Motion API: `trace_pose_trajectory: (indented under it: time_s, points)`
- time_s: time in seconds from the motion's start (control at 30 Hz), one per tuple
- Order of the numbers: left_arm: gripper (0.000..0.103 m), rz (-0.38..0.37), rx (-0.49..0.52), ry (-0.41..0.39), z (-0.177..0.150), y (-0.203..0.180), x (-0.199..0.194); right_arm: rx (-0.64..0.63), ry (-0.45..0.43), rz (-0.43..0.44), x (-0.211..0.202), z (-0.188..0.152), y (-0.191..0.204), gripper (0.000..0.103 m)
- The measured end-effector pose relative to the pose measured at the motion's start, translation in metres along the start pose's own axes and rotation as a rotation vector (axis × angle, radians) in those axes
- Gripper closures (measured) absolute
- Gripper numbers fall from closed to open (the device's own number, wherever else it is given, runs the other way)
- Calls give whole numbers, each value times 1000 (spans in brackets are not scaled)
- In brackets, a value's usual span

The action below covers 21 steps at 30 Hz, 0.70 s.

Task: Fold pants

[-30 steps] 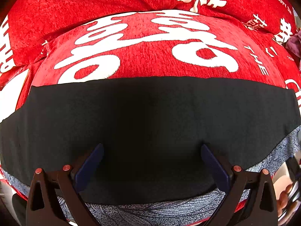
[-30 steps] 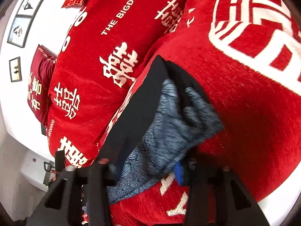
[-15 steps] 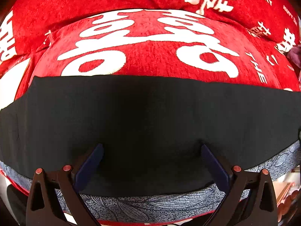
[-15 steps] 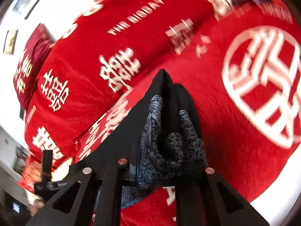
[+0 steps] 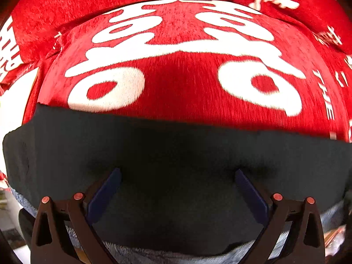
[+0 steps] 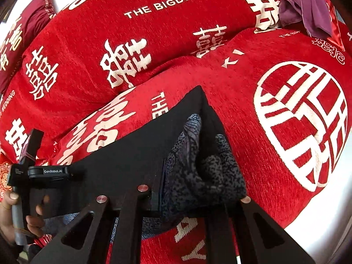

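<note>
Mid-fold: right gripper (image 6: 187, 200) clamped on bunched pants (image 6: 140, 145) edge; left gripper (image 5: 177, 189) spread wide above pants. Next: lay edge flat on red bedspread (image 6: 242, 66).

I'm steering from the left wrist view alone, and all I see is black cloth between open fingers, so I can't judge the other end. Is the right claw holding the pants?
Observer: Yes. The right claw is shut on a bunched end of the pants, with grey patterned fabric showing in the bunch.
Operator: Is anything else lying on the red cover?
Observer: A purple cloth lies crumpled at the far right of the red cover, well apart from the pants.
Operator: Where is my claw relative to the right one?
Observer: The left claw is at the opposite end of the pants, held by a bare hand.
</note>
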<state>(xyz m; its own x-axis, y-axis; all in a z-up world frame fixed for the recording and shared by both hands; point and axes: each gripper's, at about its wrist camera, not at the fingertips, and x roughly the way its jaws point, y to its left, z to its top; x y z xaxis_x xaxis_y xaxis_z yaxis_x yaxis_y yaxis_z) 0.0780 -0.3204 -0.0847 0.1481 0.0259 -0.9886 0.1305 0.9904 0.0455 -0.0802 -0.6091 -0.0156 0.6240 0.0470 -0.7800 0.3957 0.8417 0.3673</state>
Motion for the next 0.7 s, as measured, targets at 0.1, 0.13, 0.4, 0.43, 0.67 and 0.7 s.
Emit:
trace_pose_trajectory:
  time_s: [0.1, 0.13, 0.4, 0.43, 0.67, 0.7]
  points:
    - [0, -8, 46, -4, -32, 2, -6, -6, 8, -8, 2, 0, 1, 88]
    - [0, -11, 72, -3, -42, 1, -8, -5, 9, -10, 2, 0, 1, 88]
    - [0, -76, 136, -17, -43, 7, -12, -73, -61, -41, -25, 7, 38, 88]
    - [0, -149, 115, -13, -42, 18, -18, -100, -76, -44, -31, 10, 46, 88]
    - [0, -295, -72, -173, -41, 150, -55, -430, -234, -73, -84, -1, 167, 88]
    - [0, -310, -114, -160, -41, 175, -48, -490, -250, -73, -86, -8, 191, 88]
